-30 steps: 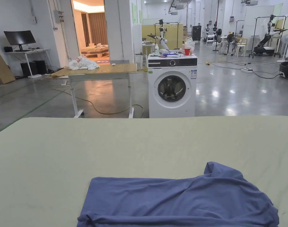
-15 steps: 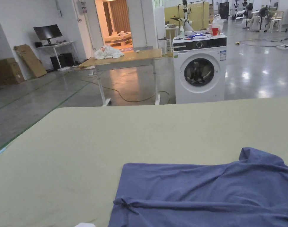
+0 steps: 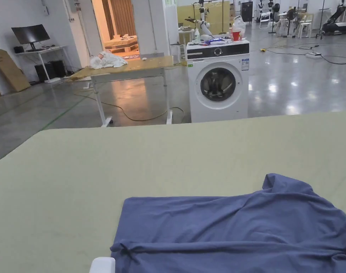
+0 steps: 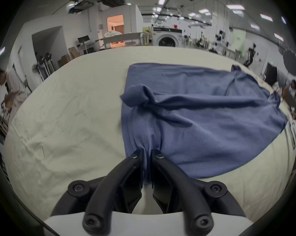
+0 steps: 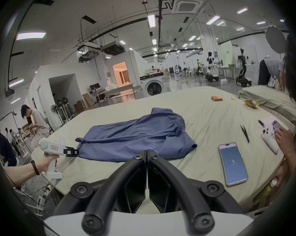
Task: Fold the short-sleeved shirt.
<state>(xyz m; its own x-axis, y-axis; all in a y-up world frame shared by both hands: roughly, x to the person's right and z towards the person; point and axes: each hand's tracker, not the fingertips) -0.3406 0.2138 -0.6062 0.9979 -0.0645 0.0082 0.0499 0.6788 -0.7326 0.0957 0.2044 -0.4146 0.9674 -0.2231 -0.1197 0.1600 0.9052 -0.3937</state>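
A white casing corner of the left gripper [image 3: 102, 265] now pokes into the bottom edge of the head view, larger than half a second ago and absent a second ago. Beside it, the blue shirt [image 3: 232, 227] shows a knotted pucker at its near left corner (tighter than the loose fold seen a second ago).

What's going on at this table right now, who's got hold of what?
A person is partway into folding a blue short-sleeved shirt spread on a cloth-covered table. The left gripper is shut on a bunched bit of the shirt's edge. The right gripper sits closed and empty, short of the shirt's near edge. The shirt is still rumpled, with no neat fold visible. A phone lies on the table to the right, and another person's hand rests by a white controller.
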